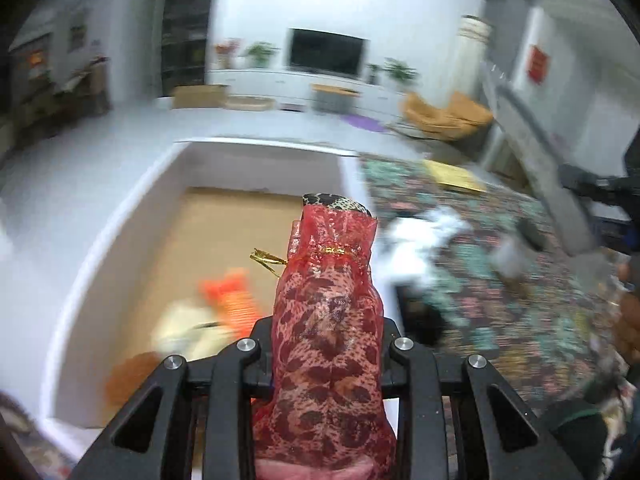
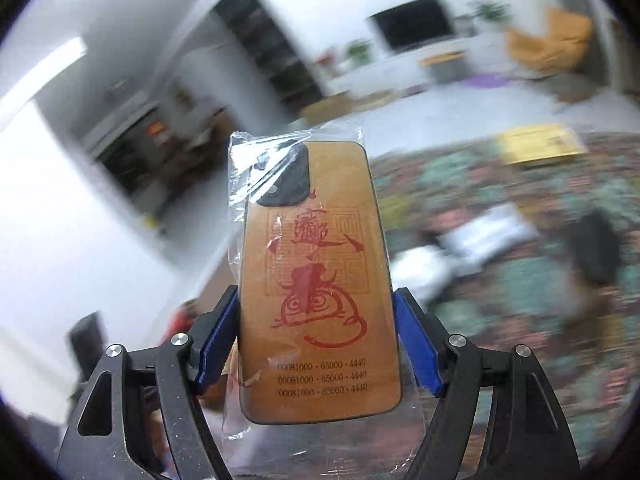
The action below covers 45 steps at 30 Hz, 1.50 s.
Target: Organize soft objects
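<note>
The left hand-held gripper (image 1: 326,344) is clamped tight on a red mesh pouch (image 1: 326,320) with a leopard-spotted item inside. The pouch stands upright between its black jaws, its gathered neck tied with a gold ribbon (image 1: 268,258), and the spotted item pokes out of the open top. Beyond and to the left of this gripper sits a white box (image 1: 100,216) with a brown cardboard floor. Inside it, blurred, lie an orange item (image 1: 230,300) and a pale cream item (image 1: 184,328), both just left of the pouch. To the right of the gripper spreads a colourful patterned cloth (image 1: 500,320) covering the desk, with a blurred white bundle (image 1: 420,240) on it near the box's right wall and a yellow flat packet (image 1: 454,176) further off.

The right hand-held gripper (image 2: 316,336) pinches an orange phone case (image 2: 316,280) sealed in a clear plastic bag (image 2: 256,160). Its blue pads (image 2: 218,344) press the case's two long sides, so the jaws stand fairly wide. The case is upright, with red calligraphy and rows of small printed numbers on its back. Beyond and to the right of this gripper lies the same patterned cloth, carrying blurred white packets (image 2: 484,236) and a dark item (image 2: 592,248).

Far behind both grippers is a living room with a television (image 1: 326,52) on a white cabinet.
</note>
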Each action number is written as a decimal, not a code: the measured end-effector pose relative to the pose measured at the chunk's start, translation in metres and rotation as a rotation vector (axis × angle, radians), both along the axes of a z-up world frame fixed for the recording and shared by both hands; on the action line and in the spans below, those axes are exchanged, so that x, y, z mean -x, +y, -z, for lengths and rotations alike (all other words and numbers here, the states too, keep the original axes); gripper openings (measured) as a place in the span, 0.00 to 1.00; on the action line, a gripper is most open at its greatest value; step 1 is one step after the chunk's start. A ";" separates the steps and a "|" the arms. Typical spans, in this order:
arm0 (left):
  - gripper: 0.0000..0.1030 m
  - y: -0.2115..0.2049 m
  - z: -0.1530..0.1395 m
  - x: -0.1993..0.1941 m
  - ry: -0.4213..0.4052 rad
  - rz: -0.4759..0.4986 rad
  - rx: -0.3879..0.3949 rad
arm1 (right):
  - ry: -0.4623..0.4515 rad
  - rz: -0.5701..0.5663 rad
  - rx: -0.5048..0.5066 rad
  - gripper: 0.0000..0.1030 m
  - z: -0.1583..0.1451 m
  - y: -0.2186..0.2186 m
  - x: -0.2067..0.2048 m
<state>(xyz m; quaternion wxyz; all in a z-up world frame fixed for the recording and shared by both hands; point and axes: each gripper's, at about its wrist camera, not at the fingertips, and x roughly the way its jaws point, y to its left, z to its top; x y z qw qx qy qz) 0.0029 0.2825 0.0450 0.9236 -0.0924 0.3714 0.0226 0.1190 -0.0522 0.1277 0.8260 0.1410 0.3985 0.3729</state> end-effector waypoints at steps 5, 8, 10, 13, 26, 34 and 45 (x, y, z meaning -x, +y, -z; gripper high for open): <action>0.85 0.049 0.023 0.018 0.049 -0.181 -0.031 | 0.087 -0.152 -0.021 0.81 0.028 0.093 0.011; 0.95 0.066 0.037 0.028 0.029 -0.293 0.003 | 0.148 -0.147 0.019 0.81 0.053 0.115 0.012; 0.95 0.069 0.044 0.030 0.039 -0.308 0.026 | 0.126 -0.128 0.026 0.81 0.059 0.104 0.008; 0.95 0.065 0.045 0.032 0.027 -0.315 0.063 | 0.057 -0.066 0.048 0.81 0.062 0.079 0.014; 0.95 -0.135 0.031 0.004 -0.020 0.242 0.111 | 0.147 0.579 0.389 0.81 0.177 -0.126 0.034; 0.95 -0.237 0.130 -0.047 0.155 0.354 -0.078 | 0.202 0.871 0.531 0.81 0.200 -0.192 0.012; 0.98 -0.228 0.165 -0.075 0.134 0.323 -0.135 | 0.162 0.894 0.583 0.87 0.220 -0.194 0.000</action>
